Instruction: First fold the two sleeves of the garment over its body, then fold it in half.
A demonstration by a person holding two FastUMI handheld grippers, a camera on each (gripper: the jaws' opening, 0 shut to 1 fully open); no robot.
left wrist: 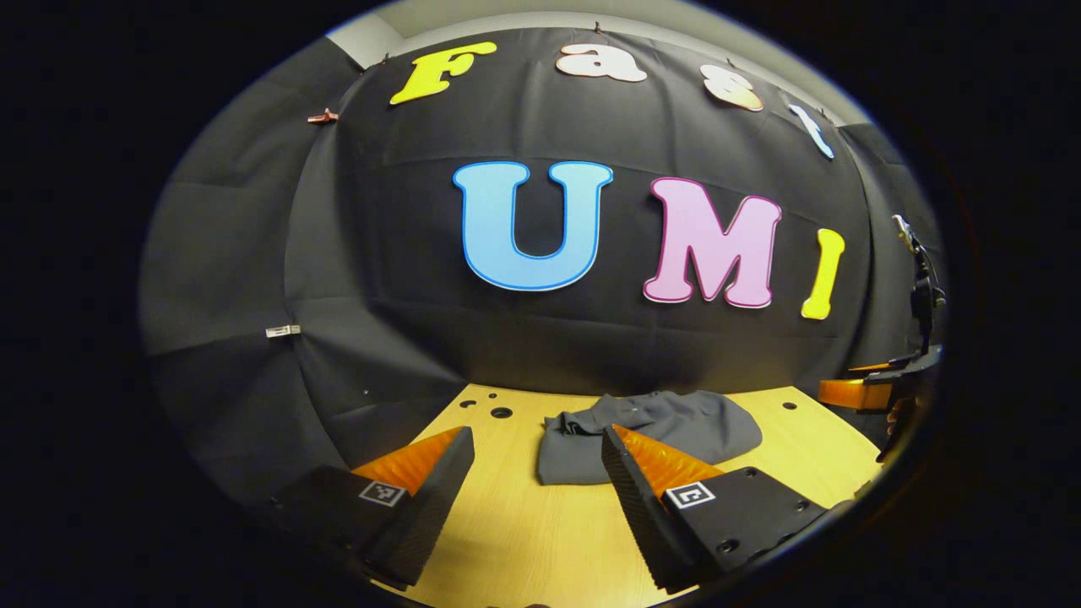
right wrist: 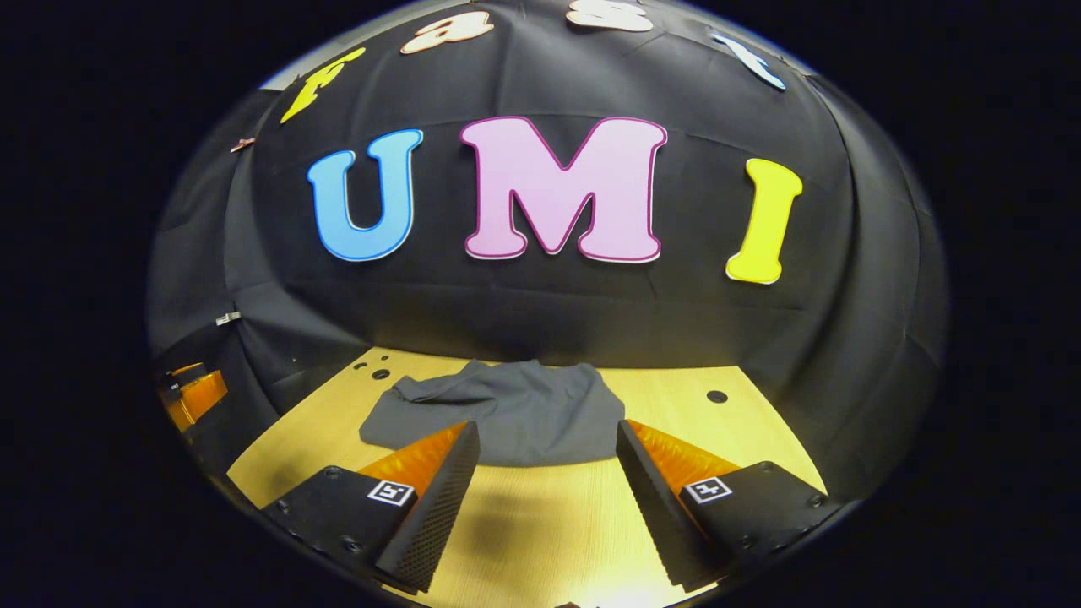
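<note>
Both grippers, left gripper and right gripper, hovered wide open and empty above the bench; the folded grey garment lay just ahead near the back wall.

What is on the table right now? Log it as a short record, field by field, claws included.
surface: wooden table with small holes near the back
garment: grey garment, lying in a compact, bunched heap near the back wall; sleeves cannot be told apart
left claw: open, above bare table, short of the garment, touching nothing
right claw: open, above bare table, short of the garment's near edge
contact: neither claw holds cloth
</note>
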